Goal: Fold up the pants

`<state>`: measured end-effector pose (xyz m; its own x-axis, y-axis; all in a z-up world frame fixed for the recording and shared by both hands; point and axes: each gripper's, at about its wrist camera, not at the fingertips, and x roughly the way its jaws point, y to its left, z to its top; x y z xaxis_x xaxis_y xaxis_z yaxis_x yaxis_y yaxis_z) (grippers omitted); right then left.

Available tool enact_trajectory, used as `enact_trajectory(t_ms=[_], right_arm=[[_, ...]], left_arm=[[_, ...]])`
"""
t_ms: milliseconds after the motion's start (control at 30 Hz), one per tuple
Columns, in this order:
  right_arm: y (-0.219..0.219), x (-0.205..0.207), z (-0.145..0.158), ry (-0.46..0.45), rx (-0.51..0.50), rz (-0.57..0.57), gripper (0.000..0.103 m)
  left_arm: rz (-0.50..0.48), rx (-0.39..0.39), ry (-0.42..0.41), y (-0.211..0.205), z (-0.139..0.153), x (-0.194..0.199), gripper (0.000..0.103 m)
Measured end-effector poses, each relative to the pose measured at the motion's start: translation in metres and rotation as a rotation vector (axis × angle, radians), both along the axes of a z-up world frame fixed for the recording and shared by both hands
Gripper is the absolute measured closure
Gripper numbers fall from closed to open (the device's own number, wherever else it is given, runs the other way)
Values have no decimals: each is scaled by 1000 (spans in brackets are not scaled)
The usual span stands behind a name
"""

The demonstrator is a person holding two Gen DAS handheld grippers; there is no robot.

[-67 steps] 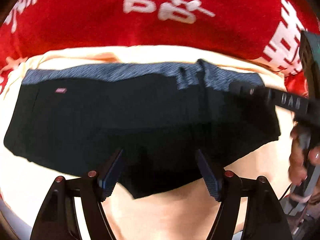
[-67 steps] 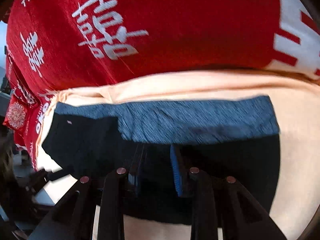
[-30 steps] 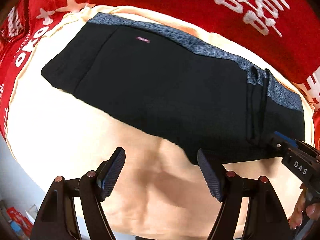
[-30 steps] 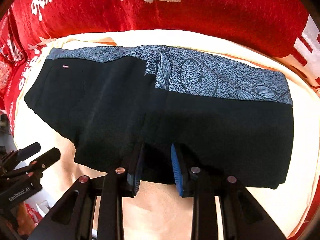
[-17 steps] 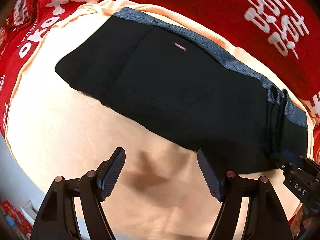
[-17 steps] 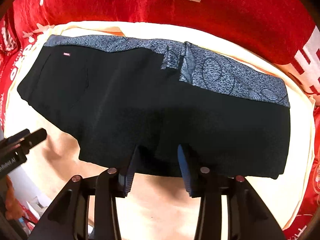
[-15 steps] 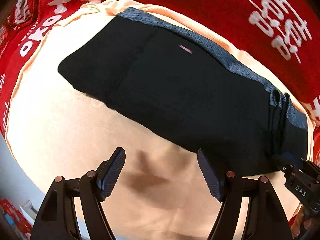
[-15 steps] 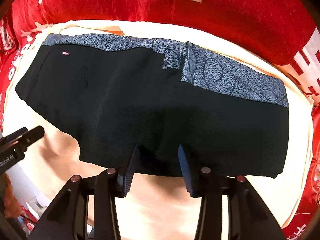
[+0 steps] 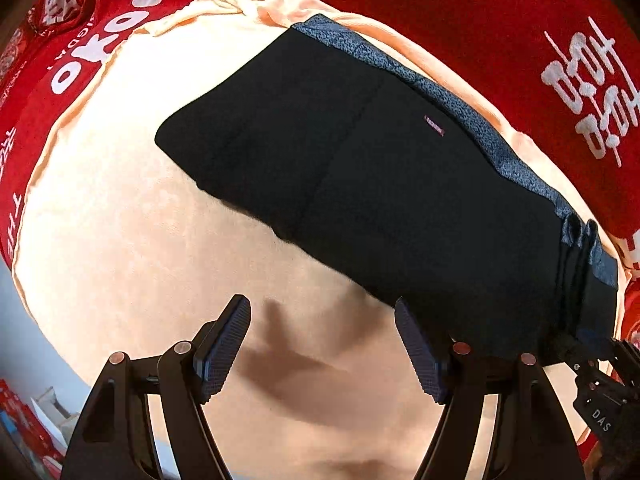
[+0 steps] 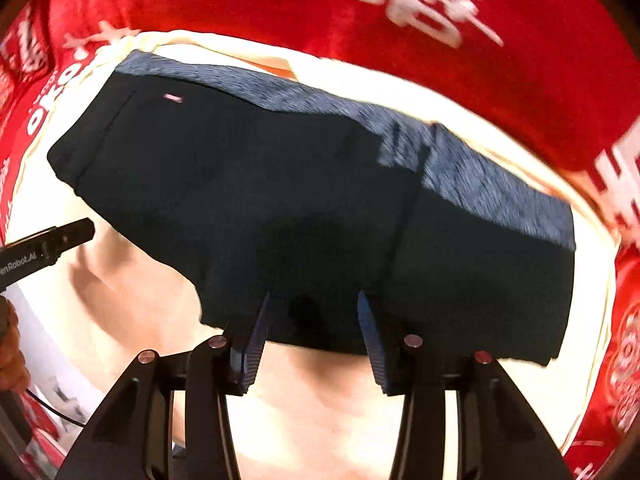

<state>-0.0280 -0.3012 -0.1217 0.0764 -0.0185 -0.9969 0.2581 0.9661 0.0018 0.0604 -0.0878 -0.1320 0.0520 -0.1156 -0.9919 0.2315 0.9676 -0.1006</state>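
- Pants (image 9: 380, 184) lie flat on a cream blanket (image 9: 120, 220), spread over a red cloth (image 9: 460, 12) with white lettering; they look like short, dark, knit ones with a grey patterned waistband (image 9: 460, 108) along the far edge
- Fabric reads as soft, light and limp: it will sag from any single pinch point, so a fold needs two holds set apart along one edge
- Cloth shows a vertical crease with bunched layers near the waistband (image 10: 408, 148), so part of it seems doubled over already; a pinch there would catch several layers
- Left hand-held gripper (image 9: 322, 344) hangs over bare blanket just short of the near hem, jaws spread wide, nothing between them
- Right hand-held gripper (image 10: 312, 332) sits at the near hem (image 10: 320, 340), jaws parted to a middling gap astride the edge; the fingers (image 10: 256, 332) do not appear to pinch the cloth
- Best holds, by my judgement, are the near hem corners or the side edges, where a thin edge slips between the pads; the thicker waistband gives a firmer, less slippery bite
- Plush blanket may drag on the knit, so lifting clear beats sliding
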Motion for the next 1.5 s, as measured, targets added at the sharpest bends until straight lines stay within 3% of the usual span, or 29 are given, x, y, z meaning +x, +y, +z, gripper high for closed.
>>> enact_trajectory(t_ms=[167,233,333,767,1033,1200,1333,1500], right_arm=[[12,21,-7,-13,27,17,54],[13,21,-19,15,62,11,48],[9,14,-42,86,135,-58,49],[14,13,-48,61,137,-63,42],[17,8,-51,58,136,-58,41],[20,3,-52,52,128,-46,40],[29,5,-53,47,116,-34,40],[34,3,-52,43,115,-35,40]], left_arm=[[1,-5,-1,1,-1,4,27],[8,-10,1,2,-2,4,27],[8,-10,0,3,-2,4,27],[-5,-7,14,4,-5,11,27],[96,-164,-17,37,5,29,27],[189,-363,-13,60,-4,36,27],[257,-474,12,71,-19,46,27],[269,-538,-11,71,-26,49,27]])
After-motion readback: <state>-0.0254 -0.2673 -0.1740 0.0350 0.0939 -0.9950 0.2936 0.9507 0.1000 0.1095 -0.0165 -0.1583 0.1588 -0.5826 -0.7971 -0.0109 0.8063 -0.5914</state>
